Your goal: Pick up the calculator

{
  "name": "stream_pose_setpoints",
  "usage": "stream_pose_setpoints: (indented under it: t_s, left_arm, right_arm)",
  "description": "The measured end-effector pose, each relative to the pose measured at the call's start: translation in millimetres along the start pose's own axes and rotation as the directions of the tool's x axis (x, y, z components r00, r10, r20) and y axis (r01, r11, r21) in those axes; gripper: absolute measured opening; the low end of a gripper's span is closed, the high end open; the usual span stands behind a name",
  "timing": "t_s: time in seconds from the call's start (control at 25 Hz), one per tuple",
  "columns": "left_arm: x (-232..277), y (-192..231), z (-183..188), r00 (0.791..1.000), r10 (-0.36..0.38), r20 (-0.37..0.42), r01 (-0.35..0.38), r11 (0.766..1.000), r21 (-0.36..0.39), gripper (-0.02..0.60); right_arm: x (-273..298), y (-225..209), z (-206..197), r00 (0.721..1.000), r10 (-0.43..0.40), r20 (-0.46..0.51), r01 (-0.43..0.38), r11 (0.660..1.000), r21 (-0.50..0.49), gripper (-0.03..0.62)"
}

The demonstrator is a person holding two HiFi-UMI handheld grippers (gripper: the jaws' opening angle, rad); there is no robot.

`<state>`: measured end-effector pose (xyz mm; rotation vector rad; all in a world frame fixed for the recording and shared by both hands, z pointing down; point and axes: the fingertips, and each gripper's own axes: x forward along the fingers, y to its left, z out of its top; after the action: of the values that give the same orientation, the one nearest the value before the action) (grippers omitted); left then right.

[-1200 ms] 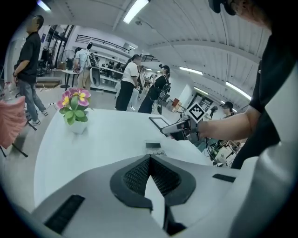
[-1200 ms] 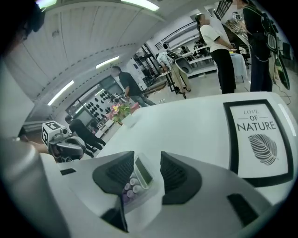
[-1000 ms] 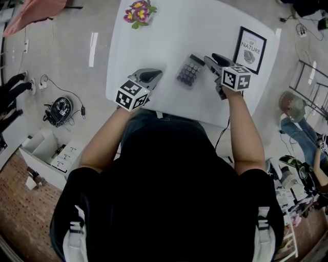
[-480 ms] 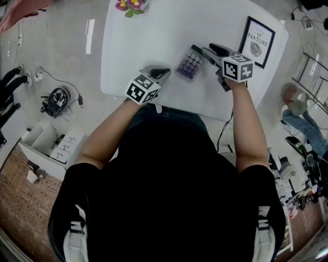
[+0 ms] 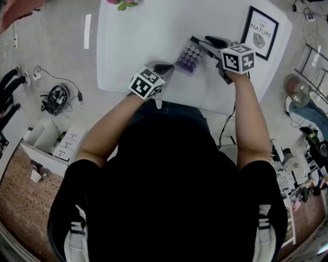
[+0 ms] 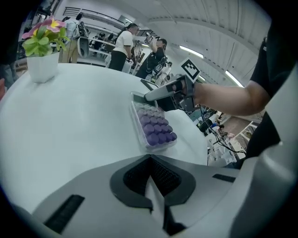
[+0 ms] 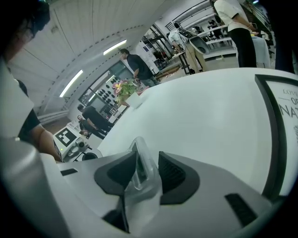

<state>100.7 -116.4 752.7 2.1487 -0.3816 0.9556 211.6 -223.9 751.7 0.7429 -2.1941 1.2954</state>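
Head view: a white round-cornered surface [image 5: 143, 36] sits ahead of me. The calculator [image 5: 188, 55], clear-cased with purple round keys, lies near the middle of it at about 12 o'clock. Its long axis runs from 7 to 1 o'clock.

My right gripper [image 5: 200, 42] comes in from 3 o'clock at the calculator's 1 o'clock end, the end with the display. The right gripper view shows that clear end standing between my right jaws. The jaws are closing and quite wide. The pads are right beside the case's two faces, and I see no clear clamp. The left gripper view shows the right jaws over the calculator's far end, with the key end resting on the surface.

My left gripper [image 5: 166, 67] is at 8 o'clock of the calculator, near it but apart, with its tip pointed toward it. The left gripper view shows my left jaws drawn together with nothing between them. The calculator lies just beyond the tip at 12 o'clock.

A black-framed print [image 5: 261, 33] with a leaf and lettering lies flat at 2 o'clock of the calculator, well apart from it. A white pot of pink and yellow flowers [image 5: 121, 3] stands at 11 o'clock, at the far edge of the surface.

A black round device [image 5: 56, 98] with cables is on the grey floor at 9 o'clock. Both gripper views show people standing in the background.
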Motion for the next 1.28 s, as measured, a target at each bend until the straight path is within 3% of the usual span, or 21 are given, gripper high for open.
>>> stream_pose_setpoints:
  t_s: [0.16,0.28,0.48,0.64,0.76,0.88,1.0,1.12,1.28]
  left_arm:
    - [3,1,2,1.000,0.004,-0.015,-0.004,1.000,-0.005,0.017]
    - [3,0,3,1.000,-0.005,-0.020,0.004,1.000,-0.009,0.017]
    - [2,-2,0,1.000,-0.003,-0.023,0.003,1.000,0.012,0.017]
    - [2,-3,-2,1.000,0.001,-0.020,0.000,1.000,0.023,0.017]
    - [-1,-11,-9,1.000,-0.001,-0.021,0.002,0.999,0.038,0.017]
    - [-1,-15,-11,1.000,-0.001,-0.025,0.003,0.998,0.055,0.017]
    - [-1,-15,-8,1.000,-0.004,-0.030,0.005,0.998,0.064,0.017]
    - [0,-17,-7,0.999,-0.010,-0.035,0.013,0.997,0.077,0.017]
    - [-2,-10,-3,0.999,-0.030,-0.022,0.031,0.997,0.066,0.017]
  right_arm:
    - [2,0,0,1.000,0.013,-0.022,-0.012,1.000,0.022,0.160]
    - [0,-1,0,0.999,0.035,-0.016,-0.033,0.995,0.097,0.164]
    - [-7,-1,-7,0.995,0.097,0.025,-0.100,0.958,0.269,0.166]
    - [-6,13,-19,0.984,0.178,0.018,-0.175,0.931,0.320,0.163]
    - [-9,22,-24,0.981,0.181,0.069,-0.194,0.914,0.356,0.149]
    - [-10,28,-21,0.968,0.214,0.135,-0.250,0.889,0.384,0.135]
    - [-11,30,-26,0.969,0.186,0.164,-0.245,0.823,0.512,0.126]
    - [-13,28,-19,0.962,0.192,0.196,-0.260,0.866,0.427,0.126]
    - [-17,33,-11,0.951,0.206,0.230,-0.284,0.876,0.391,0.120]
